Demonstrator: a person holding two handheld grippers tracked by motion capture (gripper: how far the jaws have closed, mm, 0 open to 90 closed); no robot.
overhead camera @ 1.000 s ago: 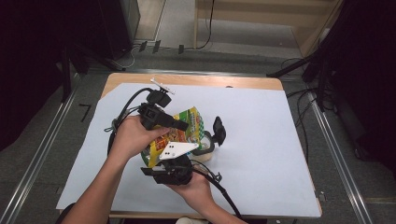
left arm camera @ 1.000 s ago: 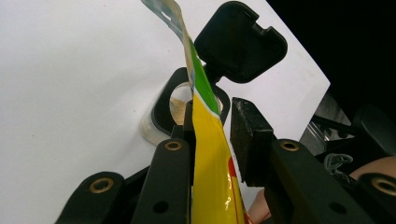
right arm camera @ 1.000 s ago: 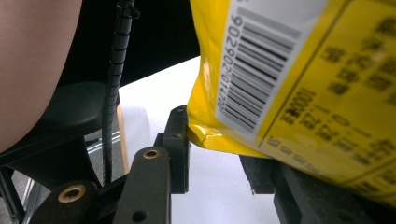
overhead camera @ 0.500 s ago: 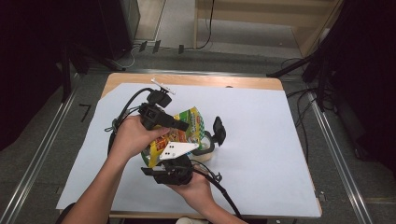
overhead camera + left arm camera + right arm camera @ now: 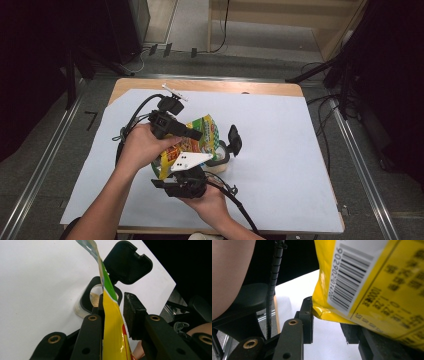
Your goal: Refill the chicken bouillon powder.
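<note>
White paper [image 5: 280,150] covered most of a wooden table [image 5: 210,86], with grey floor and dark equipment around it. Two forearms came in from the bottom edge of the high view and met near the table's middle.

Between them stood a yellow and green bag [image 5: 200,137], tipped above a container [image 5: 220,159] with a black rim and a black flip lid [image 5: 234,139] standing open. In the left gripper view, pale crumbs [image 5: 94,298] lay inside that container [image 5: 86,300], just beyond the bag's open top edge.

Left gripper [image 5: 192,135], held in the upper hand, had the bag [image 5: 112,322] between its jaws; one jaw lay against the bag, while a gap showed beside the other, so the pictures did not settle whether it was clamped. Right gripper [image 5: 182,175], held in the lower hand, had a grey plate on top. In its own view, the bag's lower edge [image 5: 362,290], printed with a barcode, sat pinched between the two black jaws.
</note>
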